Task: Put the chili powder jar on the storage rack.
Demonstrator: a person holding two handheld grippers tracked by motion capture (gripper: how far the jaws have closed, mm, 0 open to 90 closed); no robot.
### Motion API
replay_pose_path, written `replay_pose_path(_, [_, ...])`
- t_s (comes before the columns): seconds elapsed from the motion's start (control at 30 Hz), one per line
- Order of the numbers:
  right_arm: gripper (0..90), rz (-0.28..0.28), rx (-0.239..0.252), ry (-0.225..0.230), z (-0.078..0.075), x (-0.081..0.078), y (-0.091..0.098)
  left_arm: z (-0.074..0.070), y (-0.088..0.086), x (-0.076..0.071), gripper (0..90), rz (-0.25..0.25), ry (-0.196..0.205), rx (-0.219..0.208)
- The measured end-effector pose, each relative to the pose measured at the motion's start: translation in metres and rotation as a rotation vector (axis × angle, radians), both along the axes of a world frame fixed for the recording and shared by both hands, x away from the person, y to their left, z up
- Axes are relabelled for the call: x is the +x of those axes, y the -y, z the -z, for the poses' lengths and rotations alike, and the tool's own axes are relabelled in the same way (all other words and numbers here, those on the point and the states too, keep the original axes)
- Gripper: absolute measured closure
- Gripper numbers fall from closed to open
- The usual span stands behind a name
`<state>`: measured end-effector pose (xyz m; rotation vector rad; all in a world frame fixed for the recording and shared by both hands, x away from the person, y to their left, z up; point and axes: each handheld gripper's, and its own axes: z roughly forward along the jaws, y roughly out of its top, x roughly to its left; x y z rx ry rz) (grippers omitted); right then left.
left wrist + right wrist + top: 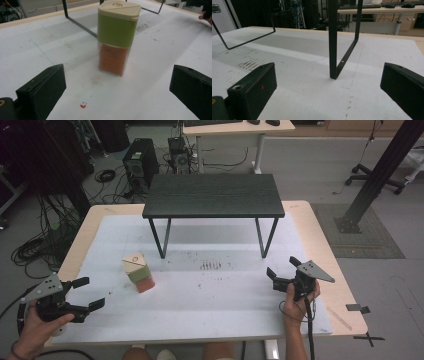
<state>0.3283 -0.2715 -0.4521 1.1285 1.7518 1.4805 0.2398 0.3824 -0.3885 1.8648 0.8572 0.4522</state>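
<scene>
A small upright container (138, 273) with a cream lid, green band and orange contents stands on the white mat, left of centre. The left gripper view looks straight at the container (116, 37), a short way ahead of the jaws. My left gripper (90, 293) is held at the table's front left corner, open and empty. At the front right, my right gripper (282, 266) is open too, with nothing between its jaws. The right gripper view faces the near right leg (333, 40) of the small black table.
A low black table (214, 195) on thin metal legs stands at the back of the white mat (210, 305). Dark scuff marks (211, 265) lie mid-mat. Beyond the tabletop are a computer tower (140, 162), cables and a desk.
</scene>
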Motion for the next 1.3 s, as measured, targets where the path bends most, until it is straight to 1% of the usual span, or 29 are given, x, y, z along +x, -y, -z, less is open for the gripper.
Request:
replay_pose_path(0.07, [0.5,0.008,-0.007,-0.007,0.0,0.0,0.0,0.0,0.0,-0.001,0.9,-0.002,-0.005,-0.002])
replay_pose_path(0.1, [0.5,0.008,-0.01,-0.006,0.0,0.0,0.0,0.0,0.0,-0.001,0.9,-0.003,-0.007,0.006])
replay_pose_path(0.13, [0.6,0.007,-0.014,-0.008,0.0,0.0,0.0,0.0,-0.001,-0.002,0.8,-0.003,-0.01,0.0])
replay_pose_path(0.27, [0.7,0.0,-0.025,-0.016,0.001,0.001,-0.002,0.001,-0.001,-0.003,0.5,-0.003,-0.021,0.002])
replay_pose_path(0.43, [1.0,-0.001,-0.022,-0.02,0.001,0.002,-0.001,0.001,-0.003,-0.002,0.5,-0.014,-0.026,-0.003])
replay_pose_path(0.5, [1.0,-0.005,-0.022,-0.024,0.001,0.001,-0.001,0.0,-0.003,0.0,0.5,-0.012,-0.024,-0.004])
replay_pose_path(0.53, [0.9,-0.005,-0.012,-0.021,0.001,0.001,0.0,-0.001,-0.003,0.001,0.5,-0.01,-0.023,0.006])
replay_pose_path(0.57, [0.9,-0.006,-0.013,-0.019,0.001,0.001,0.0,-0.002,-0.002,0.002,0.5,-0.011,-0.022,0.014])
replay_pose_path(0.63, [1.0,-0.006,-0.015,-0.019,0.001,0.001,0.0,-0.001,-0.002,0.004,0.5,-0.005,-0.022,0.009])
replay_pose_path(0.87, [0.9,-0.021,-0.042,-0.009,-0.002,0.0,-0.002,0.003,0.003,0.015,0.5,-0.005,-0.018,0.012])
replay_pose_path(0.9, [0.9,-0.023,-0.045,-0.011,-0.002,0.0,-0.002,0.003,0.004,0.016,0.5,0.0,-0.014,0.019])
replay_pose_path(1.0, [0.5,-0.027,-0.031,-0.028,-0.001,0.001,-0.001,0.005,0.008,0.017,0.5,0.007,0.0,0.005])
replay_pose_path(1.07, [0.5,-0.027,-0.038,-0.025,-0.001,0.001,-0.002,0.007,0.01,0.019,0.4,0.004,-0.001,0.002])
replay_pose_path(1.13, [0.5,-0.031,-0.04,-0.029,-0.001,0.001,-0.002,0.008,0.012,0.022,0.4,-0.005,-0.006,0.008])
replay_pose_path(1.17, [0.5,-0.034,-0.04,-0.031,-0.001,0.002,-0.002,0.009,0.014,0.023,0.4,0.006,-0.004,0.009])
replay_pose_path(1.3, [0.5,-0.037,-0.039,-0.038,-0.001,0.002,-0.001,0.009,0.015,0.025,0.4,0.007,-0.005,0.019])
